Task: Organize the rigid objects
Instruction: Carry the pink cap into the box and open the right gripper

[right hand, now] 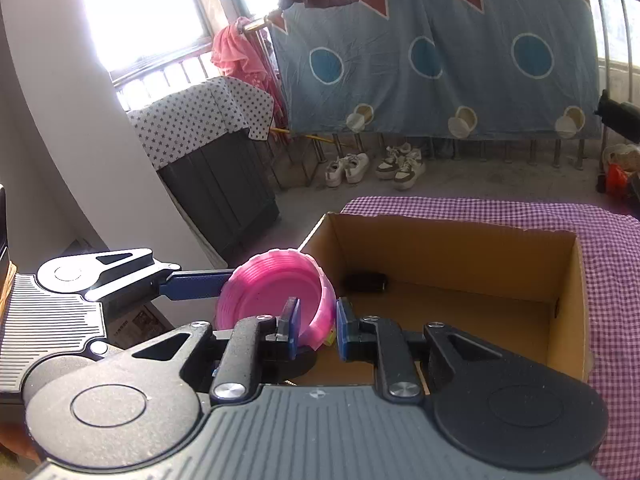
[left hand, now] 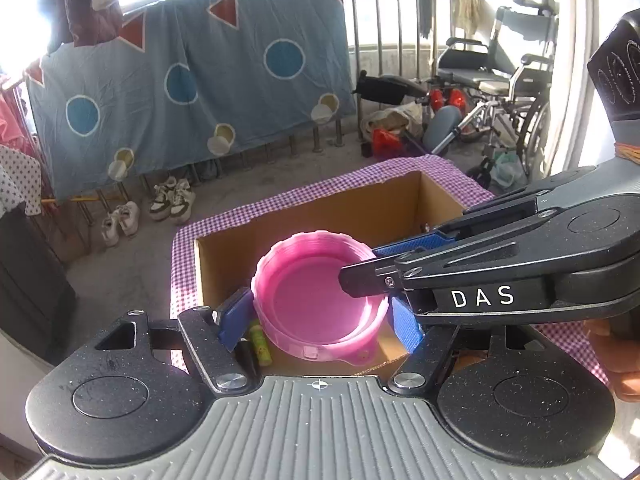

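Pink plastic bowl, shallow and ribbed on its outer wall, is held in the air above the near end of an open cardboard box. The left gripper spans the whole bowl: its blue pads press against opposite sides of the outer wall, so it is clamped across the bowl's full width. The right gripper comes in from the side and pinches the rim, one finger inside the bowl and the other outside, its jaws nearly together on the thin wall. In the left wrist view the right gripper's black finger lies across the bowl's interior, with "DAS" printed on its body. In the right wrist view the bowl is tilted, its hollow facing the camera, and a blue finger of the left gripper reaches its far side.

The box sits on a purple-and-white checked cloth. Inside it, against the back wall, lies a small dark object, too shadowed to identify. Just below the bowl, in the left wrist view, a small yellow-green item with printing shows, possibly a tube; whether it lies in the box cannot be told.

Beyond the table a blue sheet with circles and red triangles hangs over a railing, pairs of sneakers stand on the floor, and a wheelchair is parked to the right.
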The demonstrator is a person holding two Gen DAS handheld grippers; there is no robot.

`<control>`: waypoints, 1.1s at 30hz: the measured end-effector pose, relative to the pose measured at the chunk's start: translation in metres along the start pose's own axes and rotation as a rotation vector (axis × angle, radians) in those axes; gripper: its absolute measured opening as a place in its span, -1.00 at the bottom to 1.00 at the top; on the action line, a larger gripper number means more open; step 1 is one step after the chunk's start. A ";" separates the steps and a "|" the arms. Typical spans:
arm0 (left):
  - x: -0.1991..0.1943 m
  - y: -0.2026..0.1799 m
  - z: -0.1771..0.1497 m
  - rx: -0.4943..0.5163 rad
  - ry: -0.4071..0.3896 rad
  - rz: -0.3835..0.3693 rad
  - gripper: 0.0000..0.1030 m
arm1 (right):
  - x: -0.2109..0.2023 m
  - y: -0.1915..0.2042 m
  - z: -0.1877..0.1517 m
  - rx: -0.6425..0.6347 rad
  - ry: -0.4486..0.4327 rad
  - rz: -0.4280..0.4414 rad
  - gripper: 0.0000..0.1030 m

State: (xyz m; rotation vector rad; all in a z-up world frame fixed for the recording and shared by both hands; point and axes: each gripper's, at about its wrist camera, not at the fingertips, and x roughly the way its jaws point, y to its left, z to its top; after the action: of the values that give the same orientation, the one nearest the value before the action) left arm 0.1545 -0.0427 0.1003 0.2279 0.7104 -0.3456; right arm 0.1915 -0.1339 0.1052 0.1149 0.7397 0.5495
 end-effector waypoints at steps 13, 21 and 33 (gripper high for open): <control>0.101 0.042 -0.010 -0.058 0.412 -0.122 0.41 | 0.130 -0.066 0.001 0.231 0.442 0.069 -0.60; 0.111 0.039 -0.006 -0.032 0.463 -0.122 0.56 | 0.158 -0.070 -0.008 0.260 0.519 0.075 -0.59; 0.069 0.043 0.002 -0.117 0.325 -0.138 0.61 | 0.088 -0.071 -0.006 0.281 0.317 0.090 -0.58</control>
State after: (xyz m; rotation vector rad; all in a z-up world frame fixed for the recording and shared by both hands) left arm 0.2208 -0.0202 0.0591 0.1248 1.0666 -0.4012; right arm 0.2720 -0.1500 0.0266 0.3290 1.1235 0.5535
